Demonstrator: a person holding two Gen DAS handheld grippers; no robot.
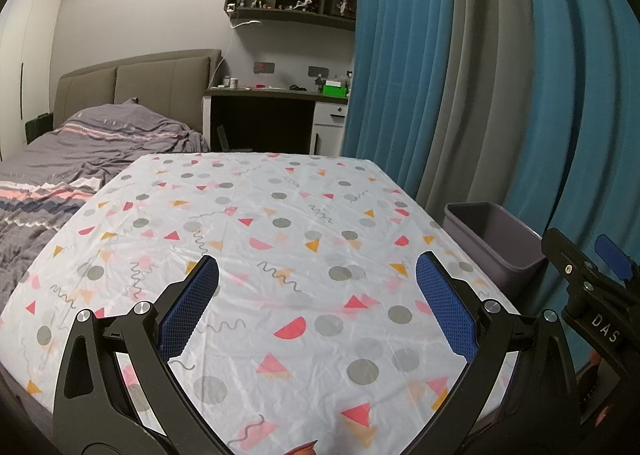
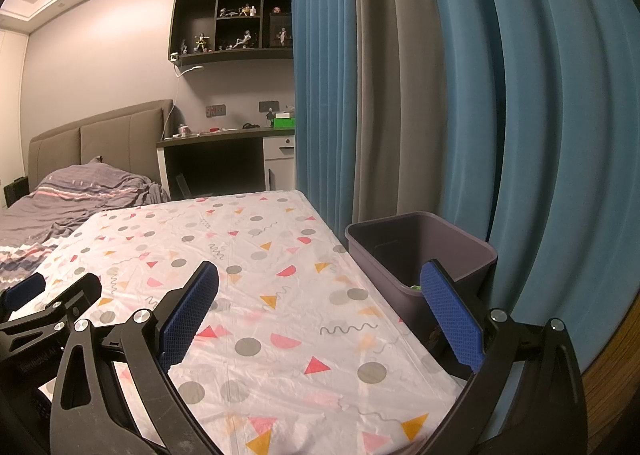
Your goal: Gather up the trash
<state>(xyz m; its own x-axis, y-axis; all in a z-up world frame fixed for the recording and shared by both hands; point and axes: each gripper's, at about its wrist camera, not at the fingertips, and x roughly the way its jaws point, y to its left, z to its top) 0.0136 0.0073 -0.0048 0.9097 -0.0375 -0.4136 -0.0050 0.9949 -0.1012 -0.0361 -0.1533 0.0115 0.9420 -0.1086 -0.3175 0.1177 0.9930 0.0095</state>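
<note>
Nearest to me, both grippers are empty. The left gripper has its 2 blue fingers wide apart over the near part of the counter, and the right gripper also has its fingers wide apart, with nothing between them. In each wrist view I see the other gripper at the side, so the 2 are close beside each other at the near edge.

At the very bottom of the left view, at the near edge of the counter, a small red-brown thing is cut off by the frame; I cannot tell what it is, maybe a piece of trash.

The patterned cloth on the counter looks bare: I find no wrapper or paper on it from the near edge to the far edge.

Just beside the right edge of the counter stands the grey bin, in front of the blue curtain. Inside it, low at the bottom, I see a small green thing, probably trash.

I judge that the task is almost done or finished. What is left is to check the near edge.

Far behind are the bed and a desk.
</note>
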